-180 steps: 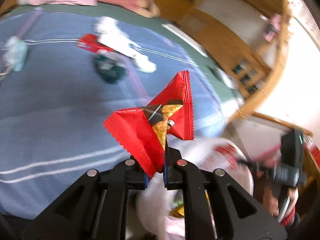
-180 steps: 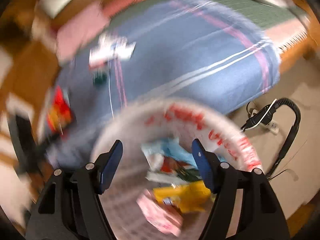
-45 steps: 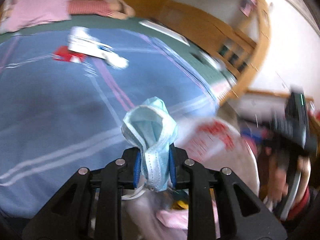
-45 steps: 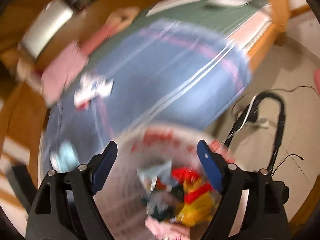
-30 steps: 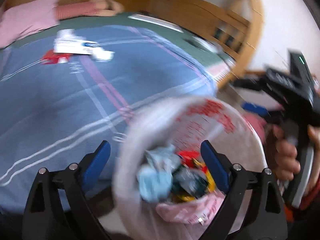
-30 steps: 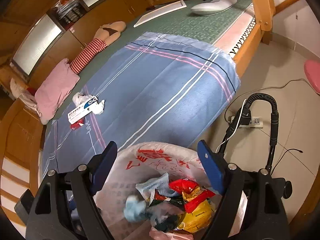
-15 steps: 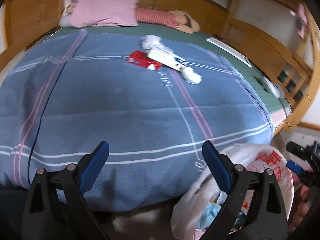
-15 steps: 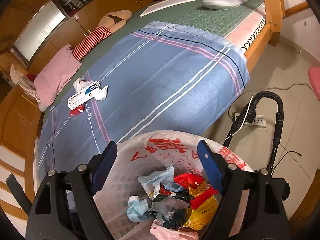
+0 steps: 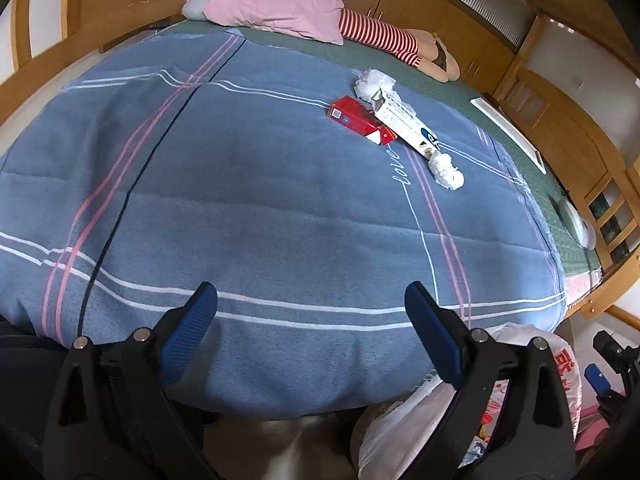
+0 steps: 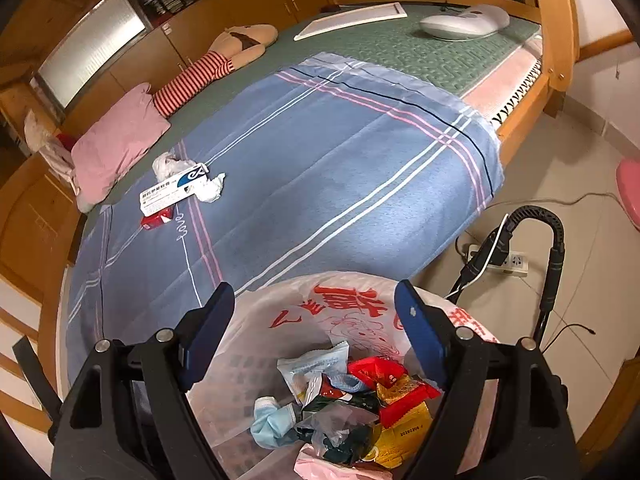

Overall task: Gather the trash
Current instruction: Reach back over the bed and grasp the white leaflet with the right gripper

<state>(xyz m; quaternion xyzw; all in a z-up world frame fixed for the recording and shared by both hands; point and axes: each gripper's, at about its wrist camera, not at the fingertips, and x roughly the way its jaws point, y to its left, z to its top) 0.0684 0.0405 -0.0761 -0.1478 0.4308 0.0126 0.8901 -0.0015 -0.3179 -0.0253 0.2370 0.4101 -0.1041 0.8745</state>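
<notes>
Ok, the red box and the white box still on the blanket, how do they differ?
The red box is shorter and lies flat on the blanket; the white box is longer and narrower, with blue print at one end. The white box lies partly over the red box, overlapping its far side. Both are cardboard cartons, lying between two crumpled tissues.

Between you and the red box (image 9: 362, 121), the blue blanket (image 9: 260, 208) lies bare, so a gripper passes freely. Around the red box it's crowded: the white carton (image 9: 404, 124) overlaps it, with crumpled tissues (image 9: 446, 170) just beside.
</notes>
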